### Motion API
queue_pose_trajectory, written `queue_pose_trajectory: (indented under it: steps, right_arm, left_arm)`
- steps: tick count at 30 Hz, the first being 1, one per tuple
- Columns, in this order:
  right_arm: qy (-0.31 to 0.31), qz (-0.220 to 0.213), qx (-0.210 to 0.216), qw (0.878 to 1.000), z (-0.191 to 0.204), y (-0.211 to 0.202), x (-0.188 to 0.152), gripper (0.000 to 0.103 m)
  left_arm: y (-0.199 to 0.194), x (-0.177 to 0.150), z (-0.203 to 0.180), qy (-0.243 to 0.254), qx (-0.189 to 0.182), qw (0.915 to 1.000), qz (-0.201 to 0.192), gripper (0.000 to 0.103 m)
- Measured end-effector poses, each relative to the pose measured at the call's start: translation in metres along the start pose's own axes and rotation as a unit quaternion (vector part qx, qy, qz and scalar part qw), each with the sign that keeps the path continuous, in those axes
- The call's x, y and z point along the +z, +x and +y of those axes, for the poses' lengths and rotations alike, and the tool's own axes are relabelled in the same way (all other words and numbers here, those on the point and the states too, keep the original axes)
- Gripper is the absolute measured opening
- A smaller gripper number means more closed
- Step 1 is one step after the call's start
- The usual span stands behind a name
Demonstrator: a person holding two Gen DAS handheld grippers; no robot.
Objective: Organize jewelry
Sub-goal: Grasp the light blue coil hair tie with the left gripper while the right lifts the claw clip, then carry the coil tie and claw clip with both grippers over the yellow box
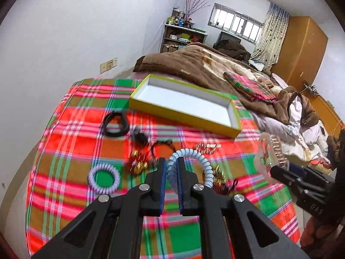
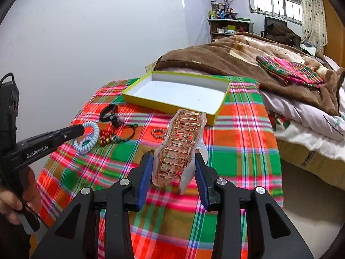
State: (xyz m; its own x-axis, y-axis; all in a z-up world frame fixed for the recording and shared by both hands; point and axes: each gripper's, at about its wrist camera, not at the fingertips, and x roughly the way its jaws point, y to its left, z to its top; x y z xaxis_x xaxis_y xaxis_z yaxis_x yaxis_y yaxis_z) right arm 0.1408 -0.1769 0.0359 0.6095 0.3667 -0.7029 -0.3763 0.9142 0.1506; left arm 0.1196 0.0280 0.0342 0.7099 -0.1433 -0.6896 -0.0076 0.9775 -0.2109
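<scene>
My left gripper [image 1: 171, 161] is shut on a pale blue spiral hair tie [image 1: 204, 164] and holds it above the plaid cloth; it also shows in the right wrist view [image 2: 86, 138]. My right gripper [image 2: 173, 161] is shut on a rose-gold hair claw clip [image 2: 181, 144], also seen at the right of the left wrist view [image 1: 271, 153]. A yellow-rimmed box [image 1: 185, 116] with a white, empty inside lies beyond both grippers, also in the right wrist view [image 2: 168, 105]. A lilac spiral tie [image 1: 104, 178], a black hair band [image 1: 115, 124], gold bead pieces [image 1: 138, 164] and small gold clips [image 1: 207, 146] lie on the cloth.
The plaid cloth [image 1: 71, 129] covers the foot of a bed. A brown blanket [image 1: 194, 67] and a folded plaid cloth [image 1: 250, 86] lie behind the box. A white wall is at the left, a wooden wardrobe [image 1: 301, 49] at the far right.
</scene>
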Motion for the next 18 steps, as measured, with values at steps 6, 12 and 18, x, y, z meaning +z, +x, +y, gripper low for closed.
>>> queue_pose_trajectory:
  steps: [6, 12, 18]
  right_arm:
    - [-0.01, -0.005, -0.004, 1.0, -0.007, 0.02, 0.028, 0.039]
    - [-0.016, -0.004, -0.009, 1.0, -0.016, 0.051, 0.06, 0.039]
    - [-0.017, 0.013, -0.015, 1.0, -0.03, 0.089, 0.081, 0.039]
  left_arm:
    - [0.025, 0.036, -0.001, 0.007, -0.017, 0.9998, -0.004, 0.01]
    - [0.058, 0.076, 0.0, 0.014, -0.03, 0.9994, -0.013, 0.01]
    - [0.097, 0.104, 0.01, 0.008, -0.031, 0.9995, -0.006, 0.01]
